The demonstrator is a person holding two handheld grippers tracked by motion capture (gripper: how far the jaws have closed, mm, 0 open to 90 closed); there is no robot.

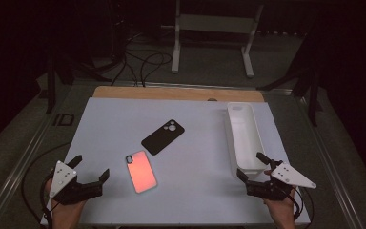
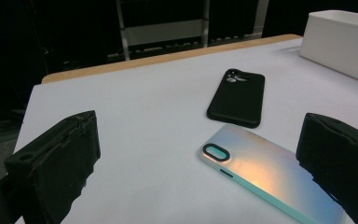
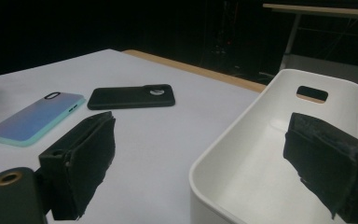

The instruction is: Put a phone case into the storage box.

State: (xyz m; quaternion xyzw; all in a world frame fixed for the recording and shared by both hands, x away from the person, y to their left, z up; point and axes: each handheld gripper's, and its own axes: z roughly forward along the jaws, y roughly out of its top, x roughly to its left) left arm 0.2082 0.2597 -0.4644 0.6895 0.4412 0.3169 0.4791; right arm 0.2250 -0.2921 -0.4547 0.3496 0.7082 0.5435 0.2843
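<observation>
While both grippers sit at the near edge of the white table (image 1: 100,119), each has its 2 jaws spread wide with nothing between them, so neither is holding or touching anything.

From the high view, the left gripper (image 1: 91,168) is at the near left, and the iridescent phone case (image 1: 141,171) lies just beside it toward 3 o'clock, apart from the jaws. In the left gripper view the same case (image 2: 270,179) runs under the right-hand jaw, its camera cutout toward the middle of the picture. The right gripper (image 1: 252,166) is well apart from this case, across the table toward 9 o'clock from it, so my judgement is that the left hand is the nearer one for a pick.

Seen from above, the iridescent case's long axis runs roughly 11 to 5 o'clock, lens end pointing away toward 11. A grip across its short width would call for the left jaws to turn so they straddle the long edges.

Farther off, the black phone case (image 1: 163,136) lies flat toward 1 o'clock from the iridescent one, near but not touching. Its long axis runs about 1 to 7 o'clock, camera hole at the far end toward 1.

On the right, the white bin (image 1: 244,138) stretches 12 to 6 o'clock, its near end between the right gripper's jaws as the right gripper view (image 3: 242,177) shows, and it looks empty.
</observation>
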